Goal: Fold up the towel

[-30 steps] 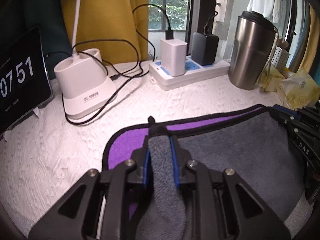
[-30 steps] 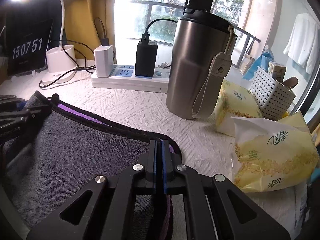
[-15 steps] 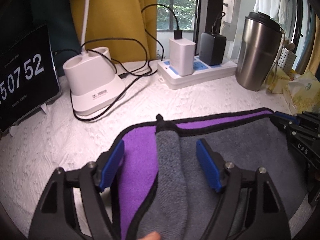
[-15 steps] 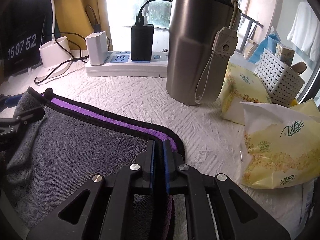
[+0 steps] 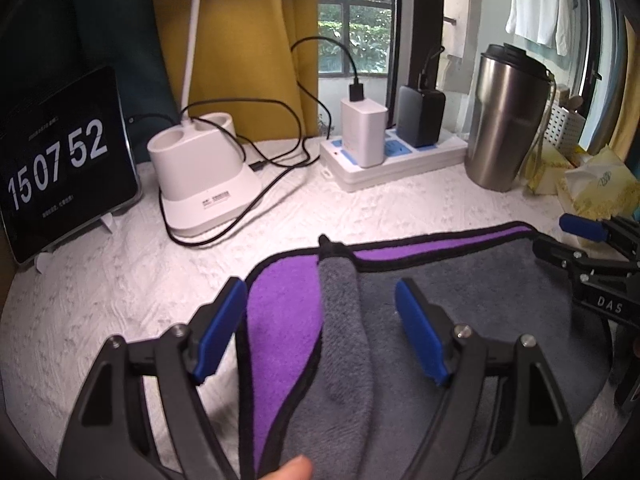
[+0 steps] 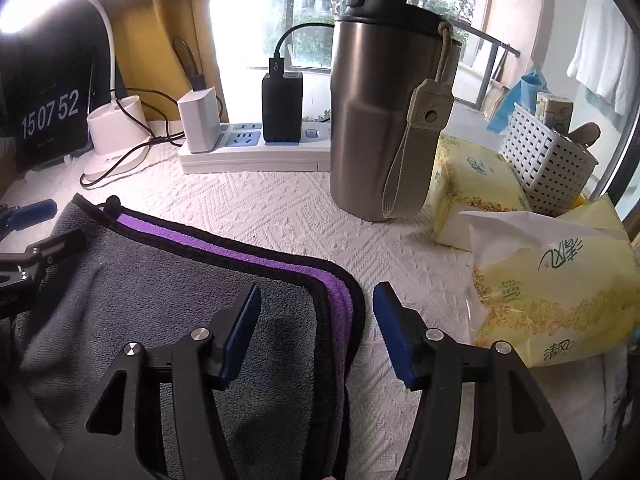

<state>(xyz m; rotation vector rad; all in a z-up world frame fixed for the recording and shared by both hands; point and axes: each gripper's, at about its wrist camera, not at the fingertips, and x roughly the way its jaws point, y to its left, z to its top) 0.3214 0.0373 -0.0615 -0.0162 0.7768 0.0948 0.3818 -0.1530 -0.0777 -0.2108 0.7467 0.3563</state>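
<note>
Towel (image 5: 460,288) position: flat on the white textured table cover (image 5: 120,280), grey face up, with a purple band and black piping along the far edge. Far edge: runs roughly parallel to the power strip (image 5: 400,160), with a bare strip of cover between the two. Left of the towel, the cover lies bare up to the white lamp base (image 5: 204,184) and the clock display (image 5: 60,160). Right of the towel, the cover is bounded by the steel tumbler (image 6: 384,120) and the yellow tissue packs (image 6: 560,292); a narrow bare lane separates the towel's rounded right corner from the nearer pack.

Left side: a raised grey ridge of towel (image 5: 344,320) runs toward the far edge and ends at a small black loop at the piping. The purple underside is exposed just left of this ridge. The ridge lies between the two blue pads of the left gripper (image 5: 320,332), touching neither.

Right side: the rounded right corner of the towel (image 6: 340,300), showing stacked grey, purple and black layers, lies between the pads of the right gripper (image 6: 318,330), closer to the left pad.

Finger state: left gripper fingers (image 5: 218,332) spread wide, holding nothing. Right gripper fingers (image 6: 240,336) likewise spread wide, holding nothing. Whether any pad rests on the cloth below cannot be determined. A fingertip (image 5: 292,470) is visible at the bottom edge of the left wrist view.
</note>
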